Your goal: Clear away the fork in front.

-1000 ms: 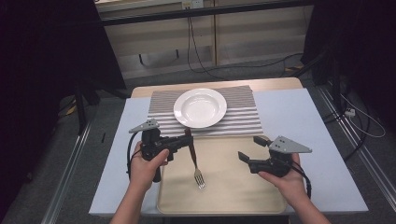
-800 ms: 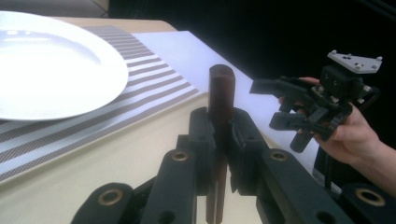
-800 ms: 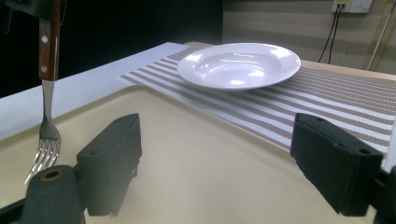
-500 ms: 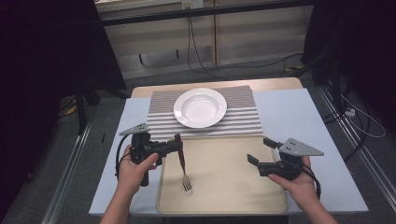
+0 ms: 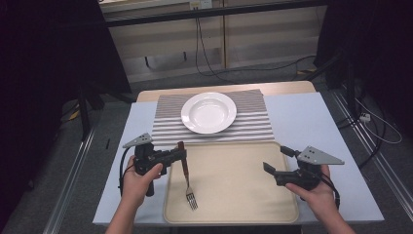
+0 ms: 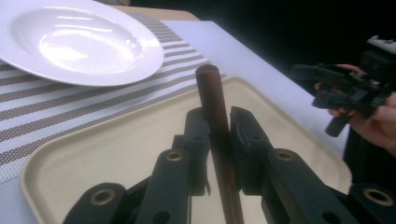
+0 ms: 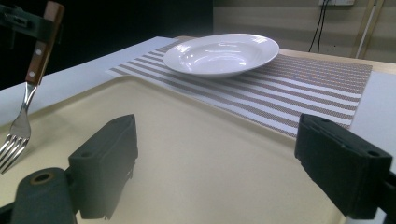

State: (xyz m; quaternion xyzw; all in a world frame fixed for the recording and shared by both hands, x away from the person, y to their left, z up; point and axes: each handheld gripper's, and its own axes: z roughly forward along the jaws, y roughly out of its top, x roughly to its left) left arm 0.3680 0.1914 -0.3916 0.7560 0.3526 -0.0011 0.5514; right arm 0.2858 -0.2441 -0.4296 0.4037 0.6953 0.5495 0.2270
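Observation:
A fork [image 5: 187, 181] with a brown wooden handle hangs tines down over the left part of a beige tray [image 5: 234, 214]. My left gripper [image 5: 182, 155] is shut on the top of the handle [image 6: 212, 100], which stands between the jaws in the left gripper view. In the right gripper view the fork [image 7: 29, 88] is at the far left, its tines close to the tray [image 7: 187, 154]; whether they touch it I cannot tell. My right gripper [image 5: 269, 169] is held over the tray's right edge, open [image 7: 215, 144], with nothing between its jaws.
A white plate [image 5: 209, 112] lies on a striped placemat [image 5: 253, 127] beyond the tray, all on a pale blue tabletop [image 5: 311, 117]. Cables trail on the floor behind and to the right of the table.
My left gripper has carried the fork left and nearer the person over the tray. The right gripper has drifted right and slightly nearer, still open.

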